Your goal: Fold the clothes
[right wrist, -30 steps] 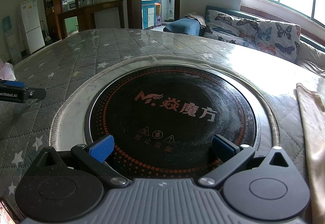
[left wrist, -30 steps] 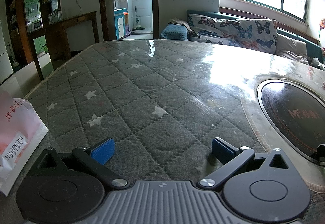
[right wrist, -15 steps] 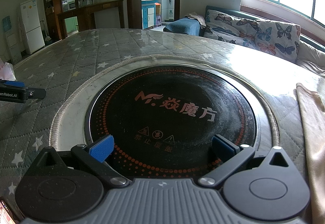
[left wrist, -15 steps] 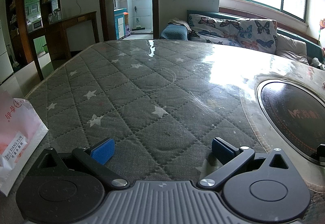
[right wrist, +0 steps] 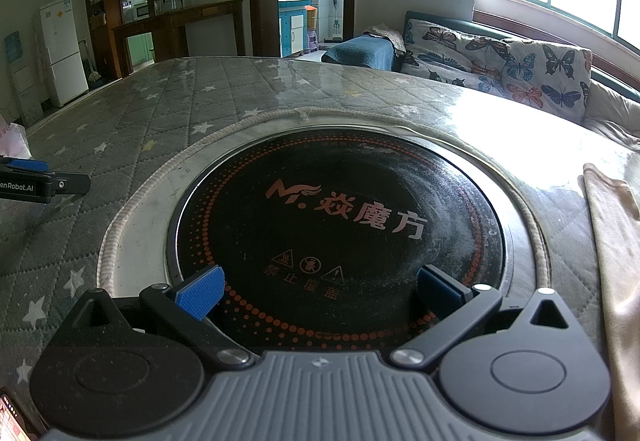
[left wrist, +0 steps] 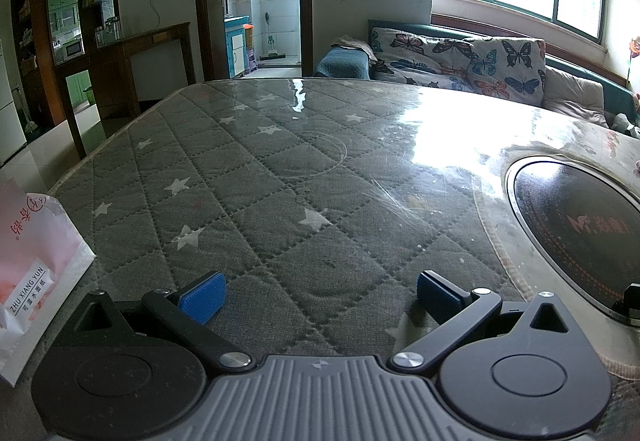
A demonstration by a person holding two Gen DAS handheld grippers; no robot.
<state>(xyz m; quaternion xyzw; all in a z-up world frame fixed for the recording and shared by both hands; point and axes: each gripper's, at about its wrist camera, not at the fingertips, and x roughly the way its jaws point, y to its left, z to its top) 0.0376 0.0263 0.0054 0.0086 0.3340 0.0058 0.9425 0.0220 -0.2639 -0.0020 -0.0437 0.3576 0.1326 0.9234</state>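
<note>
A beige garment (right wrist: 612,241) lies at the right edge of the table in the right wrist view, only partly in frame. My right gripper (right wrist: 319,291) is open over the black round cooktop (right wrist: 340,217), left of the garment and apart from it. My left gripper (left wrist: 319,291) is open above the grey quilted star-pattern table cover (left wrist: 260,193), holding nothing. The left gripper's finger also shows at the far left of the right wrist view as a black tip with a blue pad (right wrist: 40,183).
A pink and white paper packet (left wrist: 32,265) lies at the table's left edge. The cooktop (left wrist: 580,229) is set into the table at the right. Beyond the table stand a butterfly-print sofa (left wrist: 460,61), a wooden counter (left wrist: 140,53) and a white fridge (right wrist: 62,49).
</note>
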